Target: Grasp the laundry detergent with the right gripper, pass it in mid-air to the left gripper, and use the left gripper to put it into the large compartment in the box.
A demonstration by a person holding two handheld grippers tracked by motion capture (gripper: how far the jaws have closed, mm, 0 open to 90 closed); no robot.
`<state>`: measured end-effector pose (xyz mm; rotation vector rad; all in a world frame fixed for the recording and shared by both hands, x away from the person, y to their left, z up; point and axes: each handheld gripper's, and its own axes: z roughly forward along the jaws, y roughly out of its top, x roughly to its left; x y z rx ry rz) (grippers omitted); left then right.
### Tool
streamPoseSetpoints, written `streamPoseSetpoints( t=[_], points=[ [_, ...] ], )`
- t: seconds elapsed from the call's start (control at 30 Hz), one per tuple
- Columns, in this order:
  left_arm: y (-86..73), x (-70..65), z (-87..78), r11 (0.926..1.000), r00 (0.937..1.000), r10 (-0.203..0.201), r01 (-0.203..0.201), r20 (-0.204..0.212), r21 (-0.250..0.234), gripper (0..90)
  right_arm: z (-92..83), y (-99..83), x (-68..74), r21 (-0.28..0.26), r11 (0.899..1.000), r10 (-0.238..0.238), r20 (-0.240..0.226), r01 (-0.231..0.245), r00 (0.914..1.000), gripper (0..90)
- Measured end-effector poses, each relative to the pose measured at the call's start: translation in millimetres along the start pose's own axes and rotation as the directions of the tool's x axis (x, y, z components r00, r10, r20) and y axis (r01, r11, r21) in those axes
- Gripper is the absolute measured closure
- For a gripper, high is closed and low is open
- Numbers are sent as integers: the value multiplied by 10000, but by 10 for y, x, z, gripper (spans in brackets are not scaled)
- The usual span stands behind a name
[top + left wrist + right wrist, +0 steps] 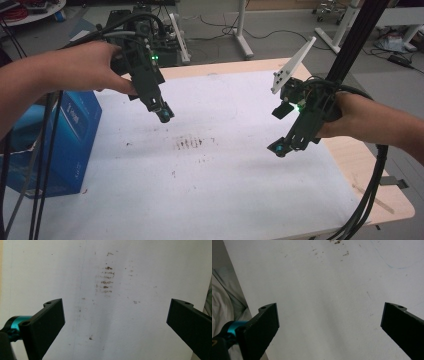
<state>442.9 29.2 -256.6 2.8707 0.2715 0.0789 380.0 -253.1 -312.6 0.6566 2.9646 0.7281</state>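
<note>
Black jaws spread wide and gripping nothing, the left gripper [164, 114] and right gripper [280, 148] hover well apart above a white sheet [225, 190] covering the table, its centre smudged with rows of brown marks [189, 143], a blue box [75, 135] at the left edge.

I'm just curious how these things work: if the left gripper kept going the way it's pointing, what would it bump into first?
Probably just the white sheet on the table. The left gripper, jaws wide open and holding nothing, points down at it near the brown smudges. Nothing appears to lie between, though depth is hard to judge.
</note>
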Motion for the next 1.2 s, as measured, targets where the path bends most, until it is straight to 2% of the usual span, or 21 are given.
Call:
streamPoseSetpoints(
  t=[0.63, 1.2],
  points=[
    [-51, -28, 62, 10000, 10000, -49, 49, 87, -15, 16, 8, 106, 29, 142, 9996, -225, -43, 226, 9997, 8],
    [-56, -20, 67, 9999, 9999, -123, 123, 21, 31, 16, 9, 106, 27, 85, 9998, -166, -20, 166, 9999, 8]
  ],
)
